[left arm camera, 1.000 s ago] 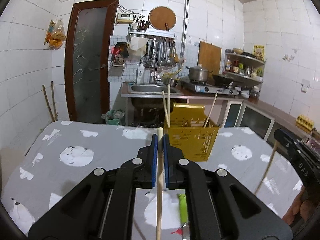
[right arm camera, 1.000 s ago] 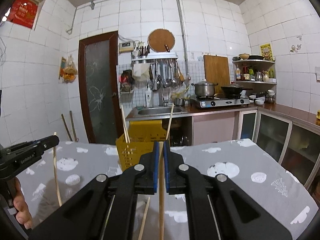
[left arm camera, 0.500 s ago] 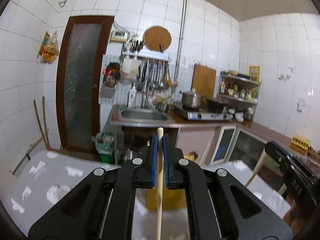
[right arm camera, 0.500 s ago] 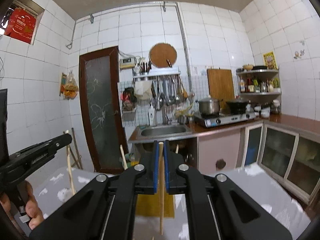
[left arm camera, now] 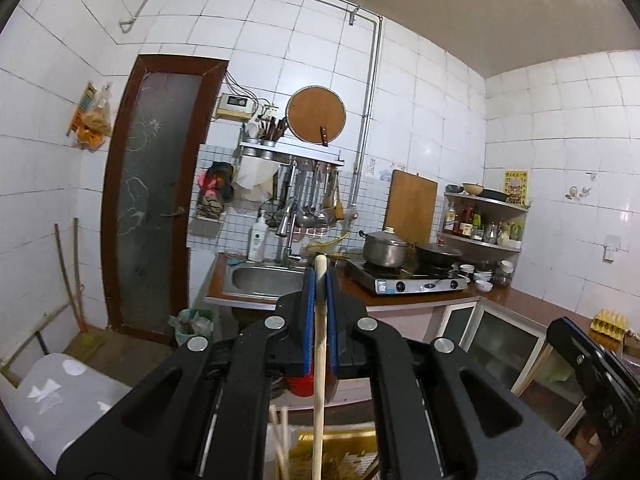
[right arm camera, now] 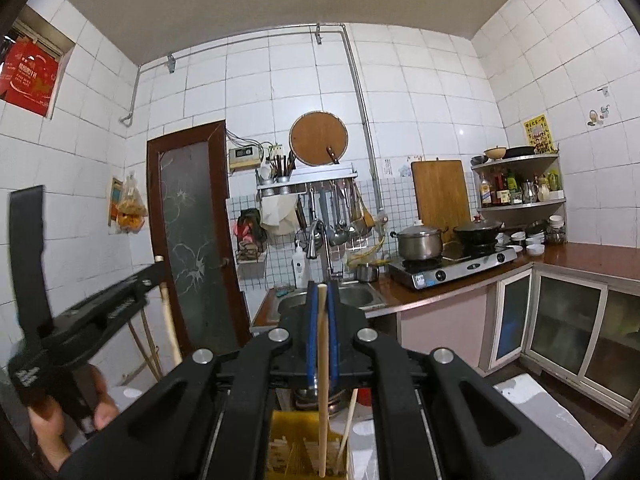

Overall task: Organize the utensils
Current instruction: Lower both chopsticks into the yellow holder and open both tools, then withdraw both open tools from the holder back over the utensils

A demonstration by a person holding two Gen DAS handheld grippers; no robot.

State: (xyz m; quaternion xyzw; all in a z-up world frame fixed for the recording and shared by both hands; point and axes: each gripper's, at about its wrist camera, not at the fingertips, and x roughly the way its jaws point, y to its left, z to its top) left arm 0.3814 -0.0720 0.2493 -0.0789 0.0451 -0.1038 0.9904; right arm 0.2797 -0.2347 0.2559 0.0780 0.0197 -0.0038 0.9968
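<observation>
My left gripper (left arm camera: 320, 276) is shut on a wooden chopstick (left arm camera: 319, 368) held upright, its lower end over the yellow slotted utensil basket (left arm camera: 332, 454) at the bottom of the view. My right gripper (right arm camera: 322, 292) is shut on another wooden chopstick (right arm camera: 323, 384), upright, its lower end inside the yellow basket (right arm camera: 292, 448). Other chopsticks stand in the basket (right arm camera: 347, 428). The left gripper (right arm camera: 100, 312) with its chopstick shows at the left of the right wrist view. The right gripper's body (left arm camera: 592, 364) shows at the right of the left wrist view.
The table with a grey patterned cloth (left arm camera: 60, 392) lies below, also in the right wrist view (right arm camera: 552, 420). Behind are a sink (left arm camera: 264, 278), a stove with a pot (left arm camera: 386, 246), cabinets (right arm camera: 568, 324) and a brown door (left arm camera: 152, 200).
Both grippers have risen and moved forward over the yellow basket, which has dropped to the bottom of both views. Both chopsticks now hang upright above or in it.
</observation>
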